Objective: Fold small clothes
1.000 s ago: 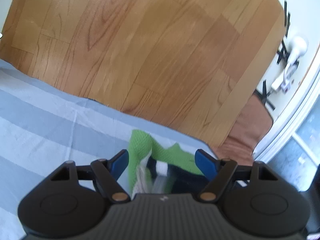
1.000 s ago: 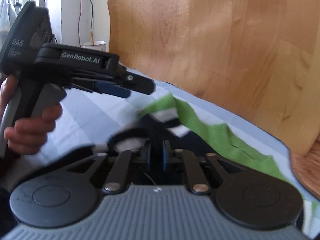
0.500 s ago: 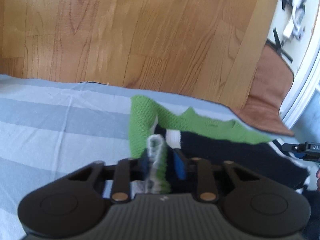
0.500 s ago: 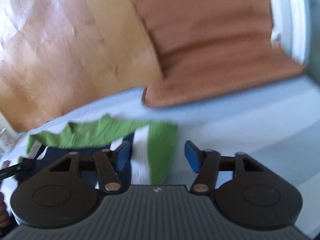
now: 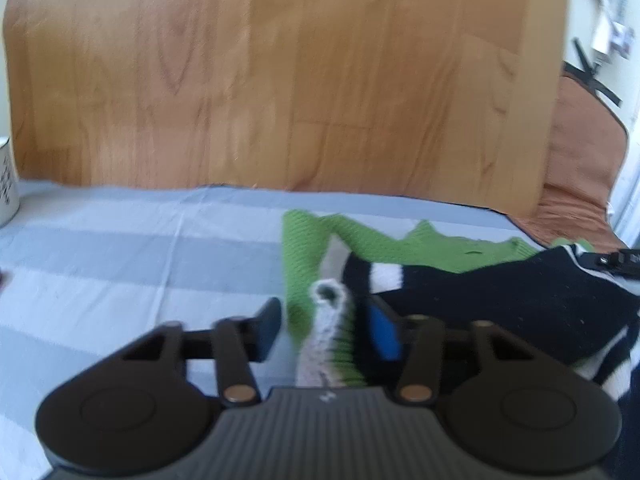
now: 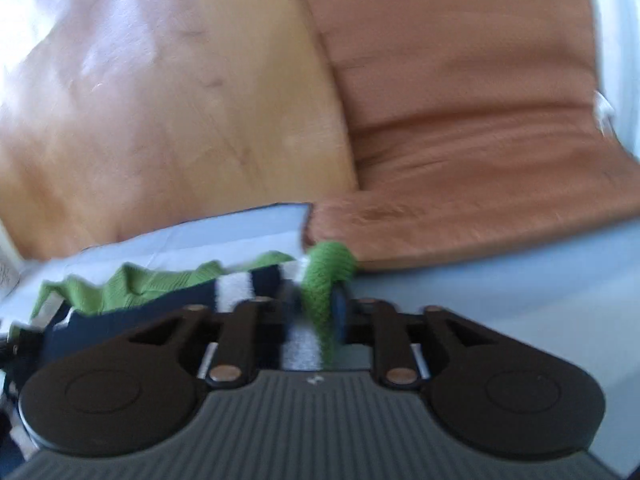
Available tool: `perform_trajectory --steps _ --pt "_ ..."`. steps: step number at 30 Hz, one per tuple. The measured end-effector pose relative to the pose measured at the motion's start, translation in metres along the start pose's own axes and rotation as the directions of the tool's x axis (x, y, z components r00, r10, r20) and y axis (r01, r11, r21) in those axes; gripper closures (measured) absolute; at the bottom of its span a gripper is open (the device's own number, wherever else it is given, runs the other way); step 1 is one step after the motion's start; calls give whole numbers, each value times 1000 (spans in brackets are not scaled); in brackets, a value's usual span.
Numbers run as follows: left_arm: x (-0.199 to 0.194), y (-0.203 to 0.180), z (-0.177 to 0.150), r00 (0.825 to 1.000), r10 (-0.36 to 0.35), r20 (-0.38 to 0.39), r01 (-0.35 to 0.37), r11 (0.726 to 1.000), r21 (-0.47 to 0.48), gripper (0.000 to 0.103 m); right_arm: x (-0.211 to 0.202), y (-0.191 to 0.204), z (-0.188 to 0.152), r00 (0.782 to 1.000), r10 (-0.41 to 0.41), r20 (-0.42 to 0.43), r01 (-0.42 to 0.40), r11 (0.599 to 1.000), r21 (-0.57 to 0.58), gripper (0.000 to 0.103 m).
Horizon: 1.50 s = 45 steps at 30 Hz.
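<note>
Both grippers are working the little green striped sweater (image 5: 472,296), the left gripper (image 5: 324,326) just opening around its edge while the right gripper (image 6: 316,308), opening too, is pinching a green corner to fold it.

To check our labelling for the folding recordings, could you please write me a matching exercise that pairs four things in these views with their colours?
Things:
1. knitted garment
2. bed sheet
3. cushion
4. wooden board

Colours:
a. rust brown
b. pale blue and grey stripes
c. green, navy and white
d. honey-coloured grain

Pairs: 1-c; 2-b; 3-a; 4-d
</note>
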State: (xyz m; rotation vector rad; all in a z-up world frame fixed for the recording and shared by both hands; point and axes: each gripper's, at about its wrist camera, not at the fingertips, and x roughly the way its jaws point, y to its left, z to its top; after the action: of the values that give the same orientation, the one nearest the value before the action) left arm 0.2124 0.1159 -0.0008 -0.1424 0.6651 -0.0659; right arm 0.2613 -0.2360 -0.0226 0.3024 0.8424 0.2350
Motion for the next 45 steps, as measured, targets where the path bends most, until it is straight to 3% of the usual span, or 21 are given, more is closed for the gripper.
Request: perform_trajectory --steps 5,9,11,13,15,16,19,20,21,22,24,26,27,28,31,32,33,35,36,41,45 --pt "-2 22 5 997 -74 -29 70 991 -111 42 -57 -7 -3 999 -19 39 16 998 65 60" --pt "-19 49 25 996 -65 56 76 969 -235 35 -83 -10 2 999 -17 48 15 999 33 58" --pt "-14 53 38 998 -35 44 45 971 -236 16 -84 -11 9 999 -11 51 10 999 31 51" --pt "3 50 50 997 -74 0 73 978 -195 8 -69 -13 13 999 7 45 -9 999 45 44" --pt "27 42 55 991 -113 -76 98 980 -172 8 -48 -12 15 1000 16 25 -18 998 52 40" --pt "36 37 55 989 -112 -98 96 983 -157 12 -39 -12 16 1000 16 14 -17 998 57 40" --pt "61 13 50 990 -66 -125 58 996 -61 63 -8 -16 14 999 32 -30 -29 994 108 40" --pt "61 4 49 995 -35 -96 33 999 -20 90 2 -17 12 997 51 -51 -44 990 132 46" --pt "60 -3 48 996 -24 -81 25 1000 5 93 10 -17 10 995 70 -66 -59 987 148 76" --pt "54 -4 47 999 -1 -54 2 1000 6 94 15 -15 9 992 103 -70 -91 984 153 85" --pt "37 3 45 999 24 46 -22 999 -43 94 -1 -6 12 993 119 18 -121 985 120 89" --pt "16 17 38 988 29 150 -11 992 -124 94 -25 -3 15 962 230 150 -244 966 81 90" --pt "13 21 35 984 57 170 -30 987 -157 94 -31 -2 15 951 249 182 -263 963 59 90" --pt "18 21 34 982 108 155 -83 983 -163 94 -30 0 15 956 234 178 -245 969 41 89" --pt "42 20 31 986 162 47 -152 975 -163 91 4 4 7 997 73 -7 -73 997 15 89" --pt "44 23 31 985 170 24 -163 970 -179 84 11 2 3 999 22 -32 -22 1000 17 85" --pt "45 24 32 982 191 12 -185 965 -184 80 9 -1 6 999 33 -26 -31 998 53 83" --pt "43 24 32 976 217 2 -213 962 -172 58 6 -3 9 999 -2 -32 5 996 86 68" --pt "40 24 31 973 231 1 -228 960 -162 56 3 -4 8 999 -12 -33 15 996 93 63" --pt "-13 32 21 979 198 45 -191 973 -132 49 -42 -7 -5 1000 23 -20 -21 995 99 63" --pt "-68 41 -8 995 102 10 -101 993 -65 46 -89 -14 -33 995 81 -64 -74 992 102 63"
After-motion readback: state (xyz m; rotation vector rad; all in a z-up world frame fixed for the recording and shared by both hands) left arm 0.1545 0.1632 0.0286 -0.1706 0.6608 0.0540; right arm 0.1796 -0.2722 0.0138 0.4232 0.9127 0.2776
